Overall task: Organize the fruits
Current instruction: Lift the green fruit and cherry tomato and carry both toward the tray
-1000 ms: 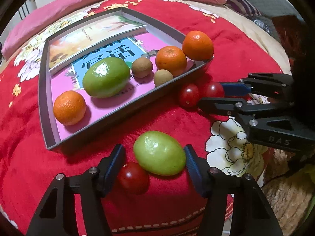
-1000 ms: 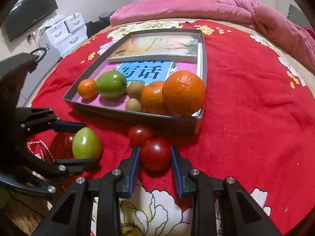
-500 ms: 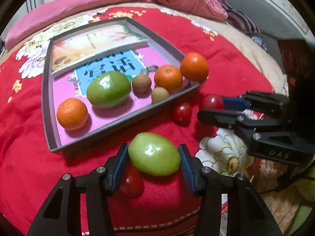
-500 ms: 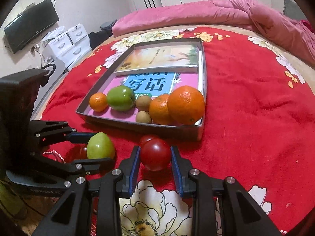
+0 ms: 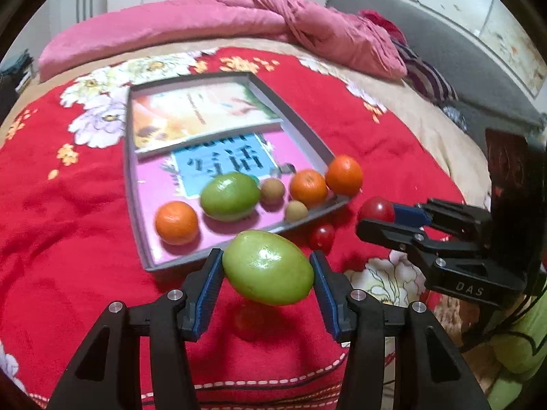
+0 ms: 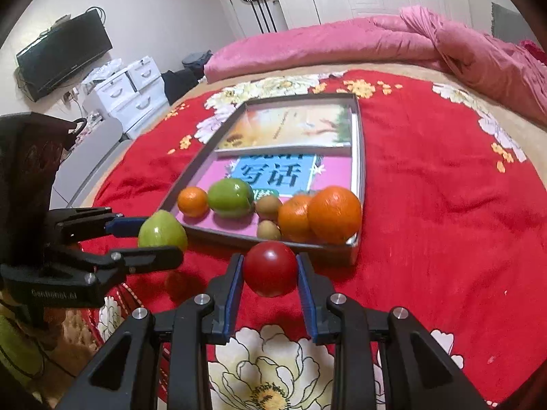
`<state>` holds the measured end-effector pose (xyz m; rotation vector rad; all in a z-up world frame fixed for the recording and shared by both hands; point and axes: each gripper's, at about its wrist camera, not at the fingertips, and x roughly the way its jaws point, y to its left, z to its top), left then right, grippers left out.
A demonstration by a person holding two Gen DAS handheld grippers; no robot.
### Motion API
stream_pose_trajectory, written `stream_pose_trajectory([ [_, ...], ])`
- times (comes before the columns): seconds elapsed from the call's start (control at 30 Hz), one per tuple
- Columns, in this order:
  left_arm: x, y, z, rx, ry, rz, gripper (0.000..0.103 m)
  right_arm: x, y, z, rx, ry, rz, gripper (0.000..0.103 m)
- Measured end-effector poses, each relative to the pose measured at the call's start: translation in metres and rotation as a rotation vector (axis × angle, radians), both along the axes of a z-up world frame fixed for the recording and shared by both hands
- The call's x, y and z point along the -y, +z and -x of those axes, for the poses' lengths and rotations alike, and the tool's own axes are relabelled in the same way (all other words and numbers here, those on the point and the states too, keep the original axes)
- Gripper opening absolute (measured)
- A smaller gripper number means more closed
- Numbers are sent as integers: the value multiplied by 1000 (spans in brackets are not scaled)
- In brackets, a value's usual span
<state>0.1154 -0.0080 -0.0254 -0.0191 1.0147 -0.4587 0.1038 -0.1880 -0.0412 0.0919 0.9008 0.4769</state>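
Note:
My left gripper [image 5: 267, 263] is shut on a green oval fruit [image 5: 268, 268] and holds it above the red blanket, just in front of the grey tray [image 5: 131, 184]. In the right wrist view the left gripper [image 6: 160, 239] with the green fruit [image 6: 162, 234] hangs left of the tray's [image 6: 359, 157] near corner. My right gripper [image 6: 270, 270] is shut on a red tomato [image 6: 270, 268], raised before the tray's front wall. The tray holds three oranges, a green fruit [image 5: 229, 196] and two small brown fruits. Two small tomatoes [image 5: 322, 235] [image 6: 177, 282] lie loose on the blanket.
Two picture books [image 6: 273, 174] fill the back of the tray. A pink duvet [image 5: 239, 17] lies along the far side of the bed. White drawers [image 6: 130, 89] and a TV [image 6: 65, 54] stand beyond the bed's left edge.
The left jaws closed on the green fruit and lifted it off the blanket. The right gripper rose with the tomato held. One loose tomato stays under the left gripper.

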Motion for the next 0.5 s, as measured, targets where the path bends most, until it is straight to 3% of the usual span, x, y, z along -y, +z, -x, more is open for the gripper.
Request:
stream_pose_trajectory([
  [0.5, -26, 33, 0, 72, 95, 32, 53, -3, 25, 1, 55, -3, -30, 31],
])
